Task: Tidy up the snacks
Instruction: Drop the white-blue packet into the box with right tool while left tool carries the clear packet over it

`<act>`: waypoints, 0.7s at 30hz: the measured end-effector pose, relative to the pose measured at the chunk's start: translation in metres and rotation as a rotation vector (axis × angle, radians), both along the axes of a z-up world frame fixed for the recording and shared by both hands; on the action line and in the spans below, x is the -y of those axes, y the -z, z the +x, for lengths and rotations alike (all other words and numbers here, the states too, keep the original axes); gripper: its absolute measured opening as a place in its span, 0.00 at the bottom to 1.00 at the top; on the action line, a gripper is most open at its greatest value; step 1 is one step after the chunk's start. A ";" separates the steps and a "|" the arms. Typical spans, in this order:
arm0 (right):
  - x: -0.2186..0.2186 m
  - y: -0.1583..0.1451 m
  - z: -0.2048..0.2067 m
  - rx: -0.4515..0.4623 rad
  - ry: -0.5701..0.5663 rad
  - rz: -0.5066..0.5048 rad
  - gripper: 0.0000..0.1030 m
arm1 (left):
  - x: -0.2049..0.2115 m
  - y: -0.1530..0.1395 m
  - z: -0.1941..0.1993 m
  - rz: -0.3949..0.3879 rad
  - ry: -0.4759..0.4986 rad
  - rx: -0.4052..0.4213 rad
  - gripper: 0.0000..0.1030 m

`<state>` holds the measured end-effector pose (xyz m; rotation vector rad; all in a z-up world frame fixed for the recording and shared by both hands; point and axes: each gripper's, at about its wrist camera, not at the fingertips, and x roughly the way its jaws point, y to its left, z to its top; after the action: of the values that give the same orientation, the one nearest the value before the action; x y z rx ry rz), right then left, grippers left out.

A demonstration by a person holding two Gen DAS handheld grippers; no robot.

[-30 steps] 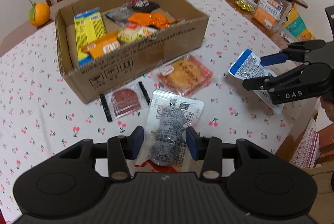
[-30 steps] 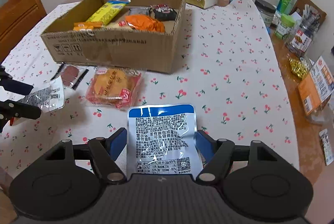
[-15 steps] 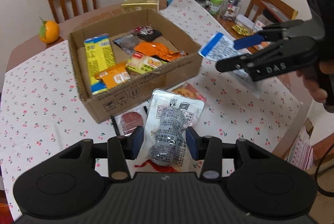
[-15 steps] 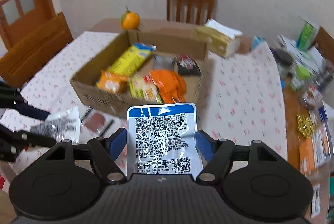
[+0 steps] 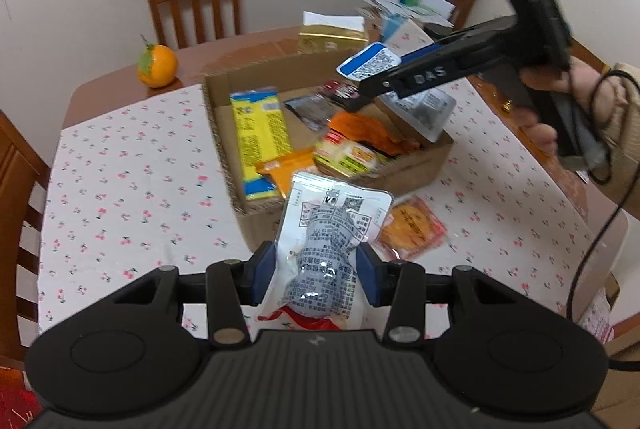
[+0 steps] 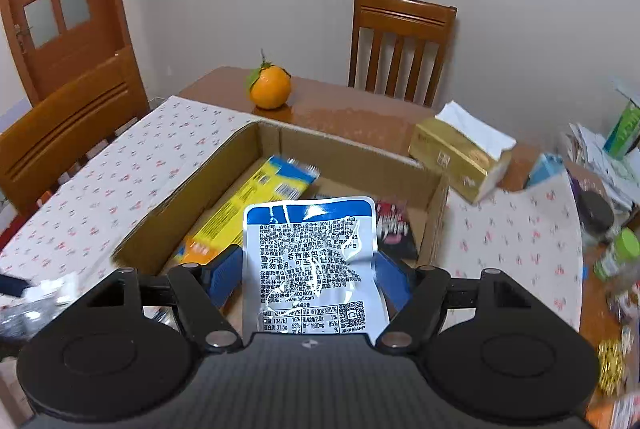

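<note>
My left gripper [image 5: 316, 269] has blue pads on black arms, closed on a white packet [image 5: 328, 241] with grey print and a red corner. My right gripper [image 6: 310, 281] pinches a silver-white pouch [image 6: 316, 261] banded blue along the top, black text below. The cardboard box [image 5: 416, 169] is plain brown, holding a yellow-and-blue packet [image 5: 260, 137] and an orange packet [image 5: 364, 129]. The tablecloth [image 5: 132, 173] is white with small red cherries.

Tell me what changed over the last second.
The right gripper carried its blue-topped white packet from the tablecloth up over the open cardboard box. The left gripper lifted its clear printed pouch toward the box. Both stayed clamped; nothing released.
</note>
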<state>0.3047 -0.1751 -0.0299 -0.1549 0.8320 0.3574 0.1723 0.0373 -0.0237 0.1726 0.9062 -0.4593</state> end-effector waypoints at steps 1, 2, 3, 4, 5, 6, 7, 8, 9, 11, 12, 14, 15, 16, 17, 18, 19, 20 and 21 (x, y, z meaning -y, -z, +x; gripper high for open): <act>-0.001 0.002 0.007 0.002 0.003 -0.003 0.75 | -0.001 -0.001 0.002 -0.001 -0.007 0.003 0.42; -0.002 0.004 0.014 0.006 0.008 -0.005 0.75 | -0.003 -0.002 0.005 -0.002 -0.013 0.005 0.42; -0.003 0.007 0.022 0.005 0.015 -0.008 0.75 | -0.003 -0.002 0.007 -0.002 -0.017 0.007 0.42; -0.003 0.010 0.028 0.000 0.024 -0.008 0.76 | -0.004 -0.003 0.010 -0.003 -0.020 0.009 0.42; -0.002 0.013 0.033 -0.001 0.036 -0.009 0.80 | -0.004 -0.003 0.012 -0.003 -0.023 0.011 0.42; -0.002 0.015 0.036 -0.001 0.045 -0.015 0.83 | -0.003 -0.003 0.014 -0.003 -0.024 0.012 0.42; -0.001 0.017 0.036 -0.002 0.052 -0.016 0.90 | -0.003 -0.002 0.017 -0.004 -0.024 0.013 0.42; 0.000 0.018 0.034 0.001 0.056 -0.014 0.93 | -0.002 -0.002 0.019 -0.005 -0.023 0.014 0.42; 0.001 0.018 0.030 0.004 0.059 -0.014 0.95 | -0.001 -0.002 0.021 -0.005 -0.021 0.015 0.42; 0.002 0.017 0.020 0.004 0.061 -0.016 0.98 | 0.001 -0.001 0.027 -0.007 -0.013 0.017 0.42; 0.003 0.015 0.016 0.009 0.062 -0.018 0.99 | 0.003 -0.001 0.030 -0.007 -0.009 0.017 0.42; 0.005 0.013 0.002 0.018 0.067 -0.028 1.00 | 0.006 -0.001 0.036 -0.007 -0.001 0.019 0.42; 0.005 0.012 -0.004 0.020 0.070 -0.032 1.00 | 0.008 -0.001 0.040 -0.009 0.003 0.020 0.42; 0.006 0.011 -0.012 0.024 0.072 -0.034 1.00 | 0.010 -0.001 0.043 -0.012 0.009 0.020 0.42; 0.007 0.010 -0.020 0.028 0.077 -0.035 1.00 | 0.012 -0.001 0.047 -0.014 0.013 0.020 0.42; 0.008 0.009 -0.028 0.032 0.084 -0.038 1.00 | 0.014 -0.001 0.050 -0.015 0.017 0.023 0.42; 0.008 0.008 -0.036 0.037 0.091 -0.042 1.00 | 0.016 -0.002 0.054 -0.016 0.021 0.026 0.42; 0.008 0.007 -0.043 0.041 0.099 -0.047 1.00 | 0.018 -0.002 0.058 -0.017 0.024 0.026 0.42; 0.008 0.007 -0.050 0.041 0.112 -0.050 1.00 | 0.021 -0.003 0.062 -0.019 0.027 0.027 0.42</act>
<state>0.2546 -0.1836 -0.0369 -0.1611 0.8054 0.2275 0.2339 0.0168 -0.0206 0.1735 0.8736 -0.4889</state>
